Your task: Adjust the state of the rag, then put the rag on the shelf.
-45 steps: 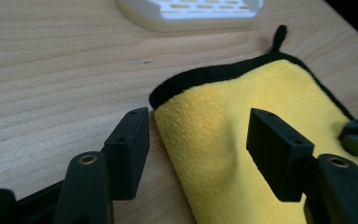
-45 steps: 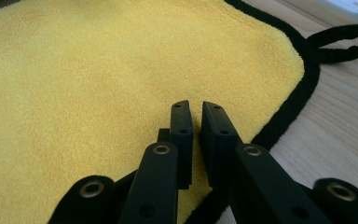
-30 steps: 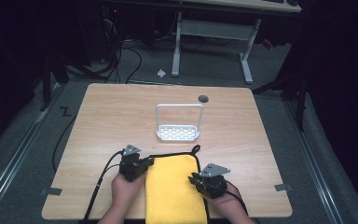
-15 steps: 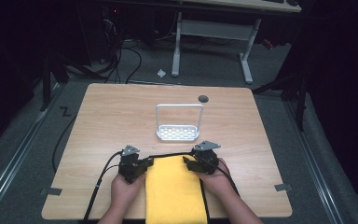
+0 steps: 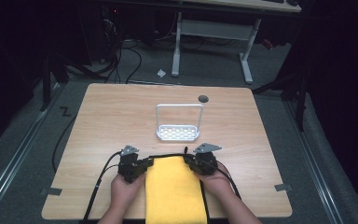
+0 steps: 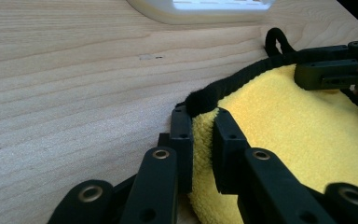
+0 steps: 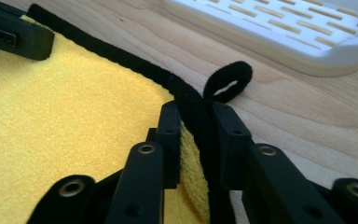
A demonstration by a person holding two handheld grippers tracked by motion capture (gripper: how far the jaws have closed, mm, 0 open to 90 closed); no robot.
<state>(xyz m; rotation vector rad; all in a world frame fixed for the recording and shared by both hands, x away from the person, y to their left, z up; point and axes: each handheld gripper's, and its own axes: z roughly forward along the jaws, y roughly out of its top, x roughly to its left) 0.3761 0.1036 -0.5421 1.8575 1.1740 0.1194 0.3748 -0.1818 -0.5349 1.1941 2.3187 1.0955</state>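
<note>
A yellow towel (image 5: 175,191) with black trim lies flat at the table's near edge, between the person's hands. My left gripper (image 6: 203,140) is shut on its far left corner, with the trim pinched between the jaws. My right gripper (image 7: 196,135) sits at the far right corner, just behind the black hanging loop (image 7: 227,80). Its jaws have just been closing and now pinch the trimmed edge. In the high view the left gripper (image 5: 145,164) and the right gripper (image 5: 189,162) face each other across the towel's far edge.
A white slotted rack (image 5: 178,133) with a tall wire handle stands just beyond the towel, mid-table. A small dark round hole (image 5: 203,98) lies near the far edge of the wooden table (image 5: 121,116). Cables trail from both grippers toward the person.
My right gripper moved from farther back along the towel's right side up to its far right corner and shut on it. The left gripper and the towel stayed put.
</note>
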